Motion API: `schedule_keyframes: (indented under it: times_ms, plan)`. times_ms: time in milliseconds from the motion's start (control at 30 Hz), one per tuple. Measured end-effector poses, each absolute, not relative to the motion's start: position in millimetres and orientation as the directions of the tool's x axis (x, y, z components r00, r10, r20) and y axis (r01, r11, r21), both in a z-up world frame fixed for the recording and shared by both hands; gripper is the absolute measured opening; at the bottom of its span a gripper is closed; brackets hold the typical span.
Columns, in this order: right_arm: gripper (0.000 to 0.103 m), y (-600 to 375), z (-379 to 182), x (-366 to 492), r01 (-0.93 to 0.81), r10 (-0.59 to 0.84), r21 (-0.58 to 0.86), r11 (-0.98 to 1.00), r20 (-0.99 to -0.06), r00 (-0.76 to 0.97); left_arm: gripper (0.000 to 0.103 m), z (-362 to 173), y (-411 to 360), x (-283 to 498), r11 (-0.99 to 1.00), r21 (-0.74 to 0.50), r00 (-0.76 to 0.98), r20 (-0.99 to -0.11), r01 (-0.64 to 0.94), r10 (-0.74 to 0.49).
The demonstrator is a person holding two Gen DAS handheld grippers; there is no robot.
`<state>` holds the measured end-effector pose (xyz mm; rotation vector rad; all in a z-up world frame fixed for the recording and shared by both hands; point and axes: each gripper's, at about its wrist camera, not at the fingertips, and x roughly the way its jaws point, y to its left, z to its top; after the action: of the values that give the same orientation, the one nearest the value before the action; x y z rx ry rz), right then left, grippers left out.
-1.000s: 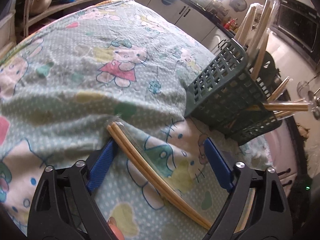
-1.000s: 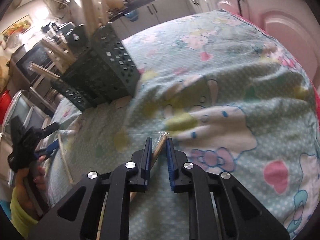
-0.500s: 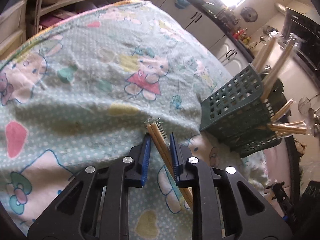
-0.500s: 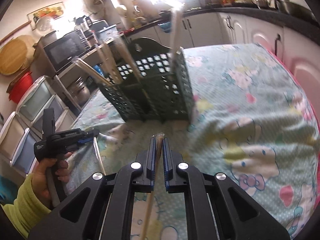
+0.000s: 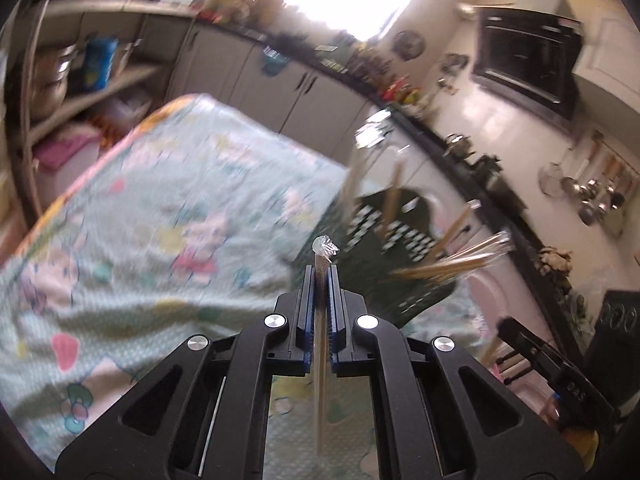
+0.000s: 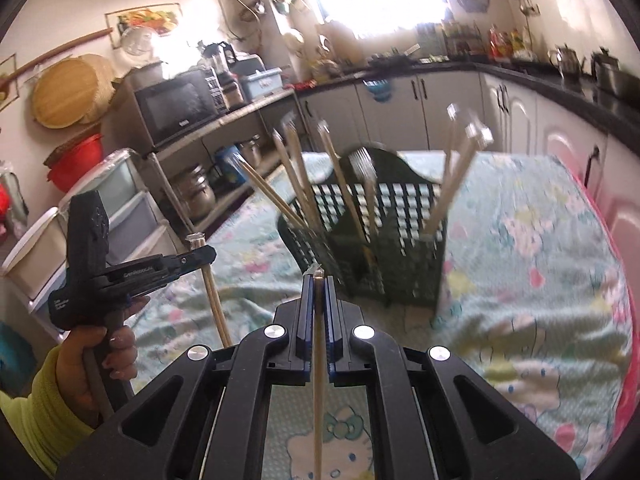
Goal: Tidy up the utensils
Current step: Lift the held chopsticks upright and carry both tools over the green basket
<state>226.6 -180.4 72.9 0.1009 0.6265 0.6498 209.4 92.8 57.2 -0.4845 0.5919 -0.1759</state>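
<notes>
My left gripper point(image 5: 321, 270) is shut on a wrapped pair of chopsticks point(image 5: 320, 344), lifted off the table; it also shows in the right wrist view point(image 6: 200, 258) with its chopsticks point(image 6: 214, 300) hanging down. My right gripper point(image 6: 319, 280) is shut on another wrapped pair of chopsticks point(image 6: 318, 380), held above the table. A dark green lattice utensil basket point(image 6: 384, 236) stands ahead of it, holding several wrapped chopstick pairs that lean outward. The basket point(image 5: 400, 248) is blurred in the left wrist view, ahead and right.
The table is covered by a light green Hello Kitty cloth point(image 6: 520, 280). Shelves with a microwave point(image 6: 176, 104), pots and plastic drawers point(image 6: 116, 208) stand to the left. White cabinets under a dark counter point(image 6: 440, 100) line the back.
Both grippers have lifted their chopstick pairs off the cloth and tilted up, facing the basket. The left gripper was open around its pair a second ago and has shut on it.
</notes>
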Motion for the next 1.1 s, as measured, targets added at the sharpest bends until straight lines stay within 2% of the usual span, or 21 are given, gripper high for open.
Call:
schedule_keyframes:
  times_ms: [267,667,833,967,1100]
  plan:
    - [0.005,-180.3,124.4,222.9,-0.579,0.626,0.246,0.778,-0.391,0.675,0.001,117.1,68.7,203.9,0.893,-0.427,0.869,-0.379,0.141,-0.318]
    - [0.005,-193.1,199.2,235.1,-0.565,0.581,0.136,0.814,-0.208,0.787,0.001,187.4,45.3,218.4,0.934,-0.311,0.937,-0.238,0.177,-0.257]
    - [0.005,-199.6,215.1,244.5,-0.526,0.535,0.097,0.845,-0.164,0.829,0.001,197.1,31.3,231.3,0.952,-0.259,0.955,-0.202,0.161,-0.217]
    - [0.005,-205.1,222.3,254.6,-0.471,0.474,0.050,0.881,-0.120,0.873,0.001,193.3,21.6,248.1,0.952,-0.262,0.955,-0.203,0.161,-0.217]
    - [0.005,-211.1,217.6,267.7,-0.443,0.446,0.046,0.895,-0.113,0.888,0.001,187.0,14.1,259.7,0.953,-0.260,0.959,-0.193,0.156,-0.210]
